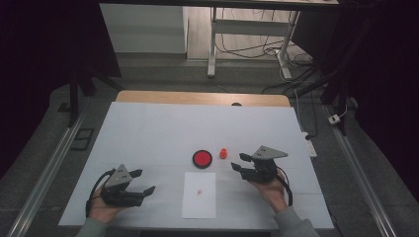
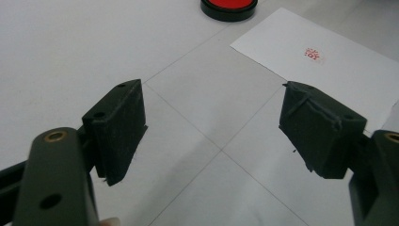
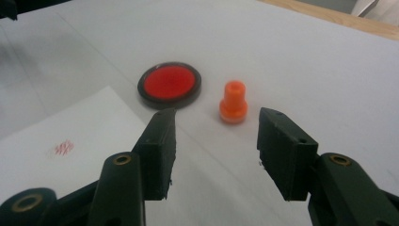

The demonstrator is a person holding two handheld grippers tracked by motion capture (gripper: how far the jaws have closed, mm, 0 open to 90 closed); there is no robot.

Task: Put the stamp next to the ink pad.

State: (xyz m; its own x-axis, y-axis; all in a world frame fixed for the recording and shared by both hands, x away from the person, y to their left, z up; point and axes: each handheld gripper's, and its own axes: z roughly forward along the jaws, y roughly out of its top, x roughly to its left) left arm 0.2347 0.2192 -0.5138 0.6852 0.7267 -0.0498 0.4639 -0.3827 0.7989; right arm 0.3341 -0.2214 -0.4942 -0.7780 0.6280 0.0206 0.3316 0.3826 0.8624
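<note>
Stamping done, mark on paper (image 1: 199, 194); my right hand-held gripper (image 3: 214, 141) released orange stamp (image 3: 234, 103) at frame centre; left hand-held gripper (image 2: 211, 127) unclenched, empty; next retreat clear

1 orange stamp (image 3: 233, 103), 1 red ink pad (image 3: 169, 84), 1 paper sheet (image 1: 199, 195), 2 tools.

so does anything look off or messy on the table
Nothing stands out. The orange stamp stands upright beside the red ink pad, and the paper lies flat and straight with one small red mark.
</note>
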